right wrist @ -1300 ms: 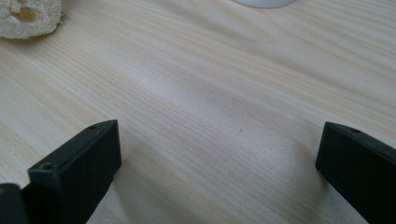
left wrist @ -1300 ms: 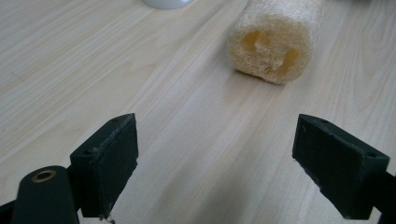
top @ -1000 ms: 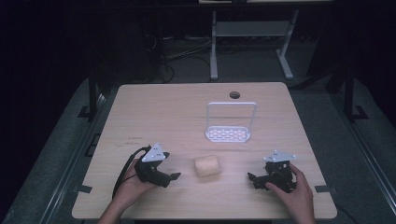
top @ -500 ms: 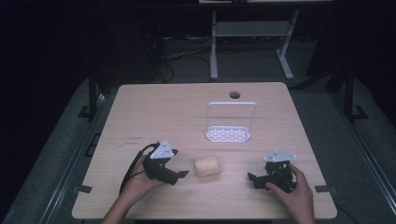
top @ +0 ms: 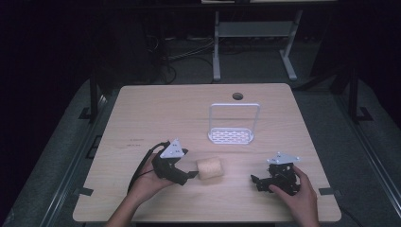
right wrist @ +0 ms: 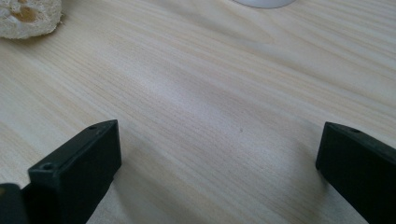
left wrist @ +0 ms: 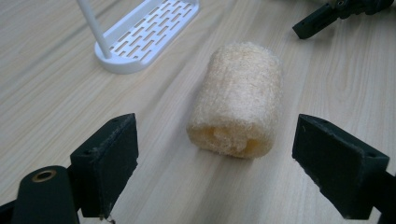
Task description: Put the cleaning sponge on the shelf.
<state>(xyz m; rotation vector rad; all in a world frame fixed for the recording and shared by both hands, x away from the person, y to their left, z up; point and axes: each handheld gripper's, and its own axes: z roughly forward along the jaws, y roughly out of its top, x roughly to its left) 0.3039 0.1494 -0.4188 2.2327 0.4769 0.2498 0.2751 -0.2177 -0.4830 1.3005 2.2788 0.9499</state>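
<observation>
Left gripper (top: 191, 174) had advanced toward the loofah piece (top: 209, 168) compared with one second and half a second earlier: in those frames it sat farther left with a clear gap of bare surface between it and the loofah; now, in the high view, its fingers reached the loofah's left end. Loofah itself had not shifted; it lay on its side on the wooden surface (top: 156, 113), near the front edge, well in front of the white rack (top: 233, 135).

Left gripper view: fingers (left wrist: 108, 158) were spread wide, released, one on each side of the loofah piece (left wrist: 238, 100), not yet touching it. The loofah's near end sat just ahead of the fingertips, roughly centred in the gap. White rack (left wrist: 144, 35) visible beyond it.

Right gripper (top: 257, 180) rested on the surface at front right, unchanged over the second, hand on it. Right gripper view: fingers (right wrist: 79, 163) also spread apart, holding nothing, bare wood between them; loofah piece (right wrist: 28, 16) off at the corner.

Judgement: approach was nearly complete. Next step would likely be a short push forward so the fingers flank the loofah's body, then closing. Soft, springy material; it should compress under grip.
</observation>
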